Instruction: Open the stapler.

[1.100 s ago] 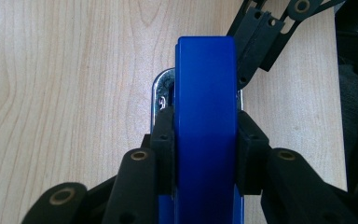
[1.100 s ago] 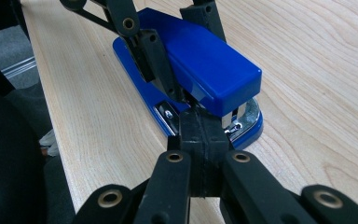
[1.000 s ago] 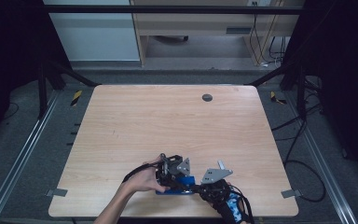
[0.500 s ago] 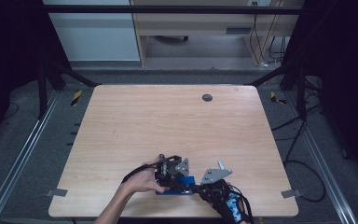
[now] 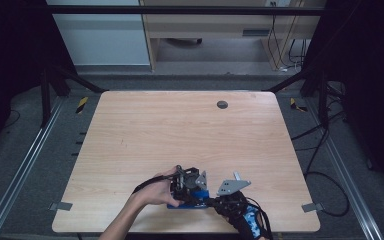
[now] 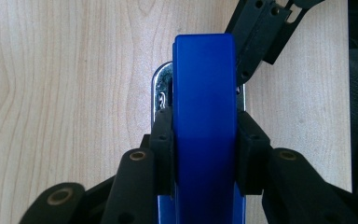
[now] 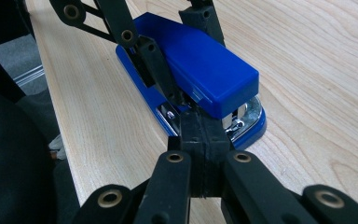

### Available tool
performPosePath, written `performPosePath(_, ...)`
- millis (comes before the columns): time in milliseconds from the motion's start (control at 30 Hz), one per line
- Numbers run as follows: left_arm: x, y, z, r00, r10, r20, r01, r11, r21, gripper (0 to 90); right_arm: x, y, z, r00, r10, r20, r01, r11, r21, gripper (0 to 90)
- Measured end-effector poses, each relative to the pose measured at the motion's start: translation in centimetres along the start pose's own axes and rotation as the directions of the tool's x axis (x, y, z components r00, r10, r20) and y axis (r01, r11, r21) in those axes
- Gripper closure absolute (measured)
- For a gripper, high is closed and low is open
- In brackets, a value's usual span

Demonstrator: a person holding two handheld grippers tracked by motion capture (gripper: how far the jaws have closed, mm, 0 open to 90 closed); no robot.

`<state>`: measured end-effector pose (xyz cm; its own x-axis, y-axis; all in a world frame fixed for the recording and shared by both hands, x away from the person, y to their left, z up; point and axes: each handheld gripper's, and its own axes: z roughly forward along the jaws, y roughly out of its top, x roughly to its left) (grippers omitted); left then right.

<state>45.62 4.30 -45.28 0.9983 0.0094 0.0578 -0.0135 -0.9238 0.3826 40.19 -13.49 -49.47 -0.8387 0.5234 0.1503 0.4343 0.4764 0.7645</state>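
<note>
Two grippers are seen meeting on one blue stapler (image 5: 190,200) at the near edge of the wooden table (image 5: 190,130), and nothing is seen to have shifted between the earlier high views and the present one: both hands, both tools and the stapler lie where they lay. Nearest in the left gripper view, the left gripper (image 6: 204,140) is clamped on the stapler (image 6: 204,116), one black pad pressed flat against each long side of the blue top cover, so that the stapler runs straight ahead between the jaws, with its chrome front plate just beyond the pads. Past that plate, the linkage of the other tool is seen coming in from the upper right. In the right gripper view, the right gripper (image 7: 204,140) is shut tight, its two pads pressed together with nothing between them, and their joined tip is set against the open mouth of the stapler (image 7: 200,70), just under the front of the cover and above the chrome plate. Beyond it, the left tool's pads are seen on the cover's two sides. No brand, label or writing can be read on the stapler or on either tool.
</note>
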Motion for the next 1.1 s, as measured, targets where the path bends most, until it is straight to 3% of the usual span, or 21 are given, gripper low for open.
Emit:
performPosePath(267, 0.1, 0.2, 0.0, 1.0, 0.007, 0.002, -0.007, 0.9998, 0.018, 65.3, 0.2, 0.0, 0.0, 0.9999, -0.008, 0.012, 0.008, 1.0, -0.003, 90.0)
performPosePath(467, 0.2, 0.9, 0.0, 0.9998, 0.018, 0.006, -0.018, 0.9977, 0.065, 64.5, 0.4, 0.1, 0.0, 0.9989, -0.038, 0.029, 0.038, 0.999, 0.003, 90.0)
performPosePath(767, 0.2, 1.7, 0.2, 0.9999, 0.008, 0.012, -0.009, 0.9938, 0.111, 65.0, 0.2, 0.1, 0.1, 0.9994, -0.03, 0.018, 0.03, 1.0, -0.002, 90.0)
performPosePath(1100, 0.3, 1.0, -0.1, 0.9999, 0.006, 0.014, -0.007, 0.9982, 0.059, 65.9, 0.4, 0.0, 0.1, 0.9993, -0.029, 0.022, 0.029, 1.0, -0.003, 90.0)
